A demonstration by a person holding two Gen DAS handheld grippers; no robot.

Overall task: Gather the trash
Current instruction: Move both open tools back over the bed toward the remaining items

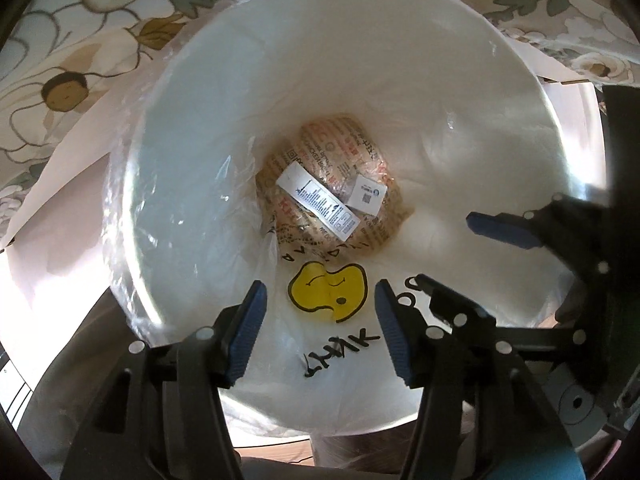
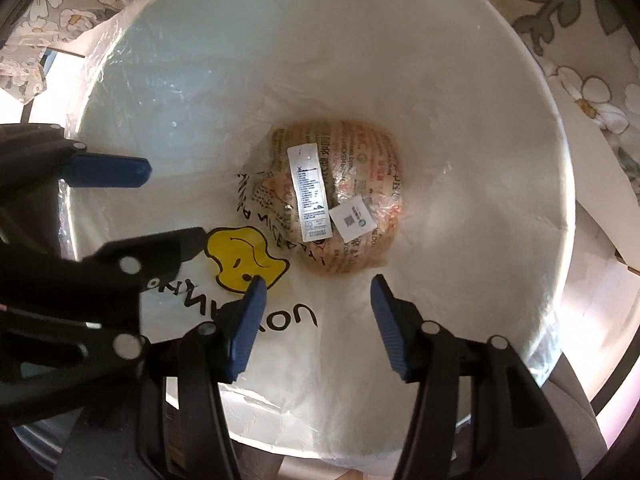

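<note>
I look straight down into a white trash bin (image 1: 168, 184) lined with a clear plastic bag printed with a yellow smiley (image 1: 328, 292). At the bottom lies a brown printed paper wrapper (image 1: 340, 152) with a long white label (image 1: 318, 200) and a small white QR tag (image 1: 366, 194) on it. My left gripper (image 1: 320, 328) is open and empty above the bin's near side. My right gripper (image 2: 316, 318) is open and empty too, over the bin mouth, beside the left one. The bin (image 2: 500, 128), smiley (image 2: 244, 258), wrapper (image 2: 360, 184), label (image 2: 310, 192) and tag (image 2: 352, 220) also show in the right wrist view.
A floral cloth (image 1: 80, 40) lies around the bin, with white paper sheets (image 1: 60, 184) beside it. The right gripper's fingers (image 1: 504, 230) enter the left wrist view at right. The left gripper's fingers (image 2: 108, 170) enter the right wrist view at left.
</note>
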